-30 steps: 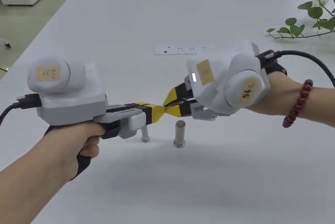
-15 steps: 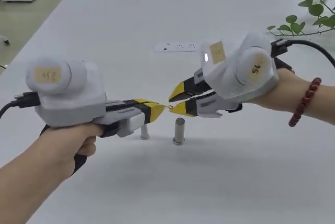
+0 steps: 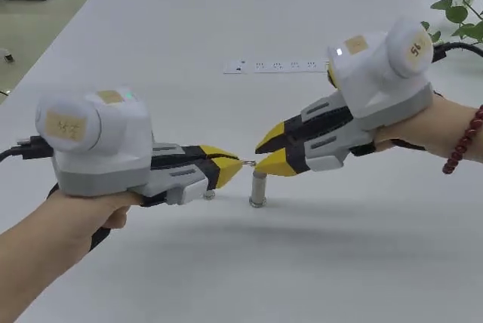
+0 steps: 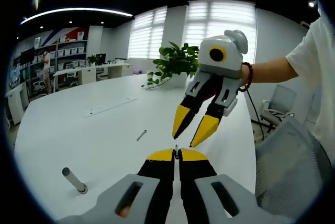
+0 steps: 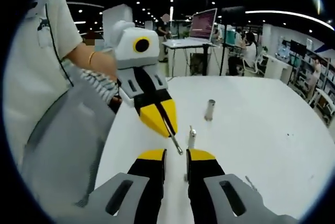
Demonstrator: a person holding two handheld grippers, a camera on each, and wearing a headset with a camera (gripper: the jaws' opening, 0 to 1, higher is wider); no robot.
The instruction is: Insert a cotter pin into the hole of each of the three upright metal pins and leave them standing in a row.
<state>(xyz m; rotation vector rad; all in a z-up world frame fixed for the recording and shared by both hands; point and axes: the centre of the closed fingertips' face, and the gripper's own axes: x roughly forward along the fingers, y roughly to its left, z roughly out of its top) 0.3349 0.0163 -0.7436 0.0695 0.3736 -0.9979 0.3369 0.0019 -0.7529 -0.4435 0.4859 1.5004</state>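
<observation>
Your right gripper (image 3: 258, 157) has drawn back from the cotter pin (image 3: 247, 163), jaws apart. Your left gripper (image 3: 235, 164) stays clenched on that cotter pin, just above the upright metal pin (image 3: 258, 189). The left gripper view adds a spare cotter pin (image 4: 141, 135) lying on the table (image 4: 78, 130), apart from the metal pin.

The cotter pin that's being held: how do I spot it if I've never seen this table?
On the big white table, the left gripper and the right gripper nearly meet tip to tip. The cotter pin is the thin metal sliver poking out of the left gripper's shut yellow jaws, up in the air. The upright metal pin just below is a thick cylinder standing on the table.
</observation>
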